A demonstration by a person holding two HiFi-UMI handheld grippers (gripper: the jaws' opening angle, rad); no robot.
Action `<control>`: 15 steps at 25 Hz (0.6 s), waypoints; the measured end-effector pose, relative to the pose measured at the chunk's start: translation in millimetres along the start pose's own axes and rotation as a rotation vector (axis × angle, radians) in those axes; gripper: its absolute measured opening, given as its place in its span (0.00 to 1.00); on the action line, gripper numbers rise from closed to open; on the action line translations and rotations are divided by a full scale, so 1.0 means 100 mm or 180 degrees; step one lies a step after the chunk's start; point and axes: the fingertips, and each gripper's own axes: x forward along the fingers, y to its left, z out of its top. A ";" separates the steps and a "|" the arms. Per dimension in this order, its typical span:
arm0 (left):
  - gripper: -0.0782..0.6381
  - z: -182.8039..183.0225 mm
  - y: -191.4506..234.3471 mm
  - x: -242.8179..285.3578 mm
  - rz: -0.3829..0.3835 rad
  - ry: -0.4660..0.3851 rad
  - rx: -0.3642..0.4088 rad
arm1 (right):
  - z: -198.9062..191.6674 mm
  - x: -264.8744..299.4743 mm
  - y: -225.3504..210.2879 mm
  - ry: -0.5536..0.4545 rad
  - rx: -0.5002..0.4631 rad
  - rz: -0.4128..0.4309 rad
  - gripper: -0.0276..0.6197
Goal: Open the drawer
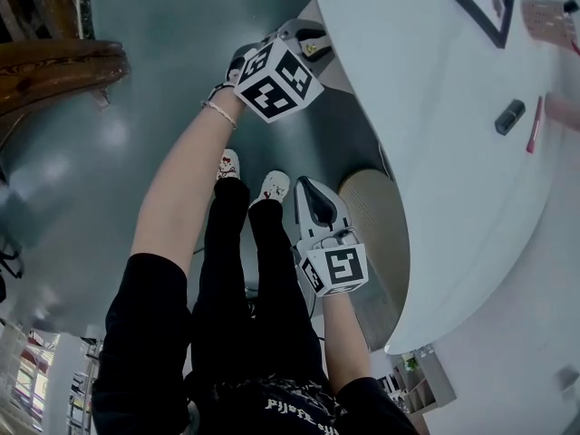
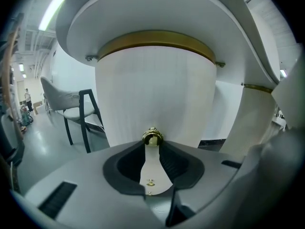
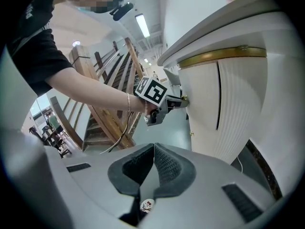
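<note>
The white ribbed drawer front (image 2: 157, 89) curves under a brass band (image 2: 157, 39) below the white tabletop (image 1: 435, 107). Its small brass knob (image 2: 152, 137) sits right at the tips of my left gripper (image 2: 152, 144), whose jaws are shut on it from both sides. In the right gripper view the left gripper (image 3: 183, 100) reaches level against the drawer front (image 3: 205, 113). In the head view the left gripper (image 1: 313, 45) is at the cabinet's edge. My right gripper (image 3: 152, 149) hangs shut and holds nothing, lower down and back from the cabinet (image 1: 306, 190).
A second small brass knob (image 3: 192, 134) shows lower on the cabinet. On the tabletop lie a black frame (image 1: 485, 3), a dark cylinder (image 1: 509, 116) and a pink pen (image 1: 535, 125). A wooden staircase (image 3: 109, 113) stands behind; a black chair (image 2: 83, 111) is left of the cabinet.
</note>
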 end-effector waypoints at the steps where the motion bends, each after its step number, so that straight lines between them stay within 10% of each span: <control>1: 0.25 0.00 0.00 0.00 0.0010 0.0006 0.0030 | 0.00 0.00 -0.01 -0.0004 0.0000 -0.0009 0.09; 9: 0.15 -0.07 0.00 0.02 0.0075 0.0075 0.0215 | 0.00 0.03 0.01 0.0016 0.0006 -0.0007 0.09; 15: 0.16 -0.08 0.03 0.02 0.0031 -0.0099 -0.0227 | -0.06 0.05 0.00 0.0060 -0.0002 0.0007 0.09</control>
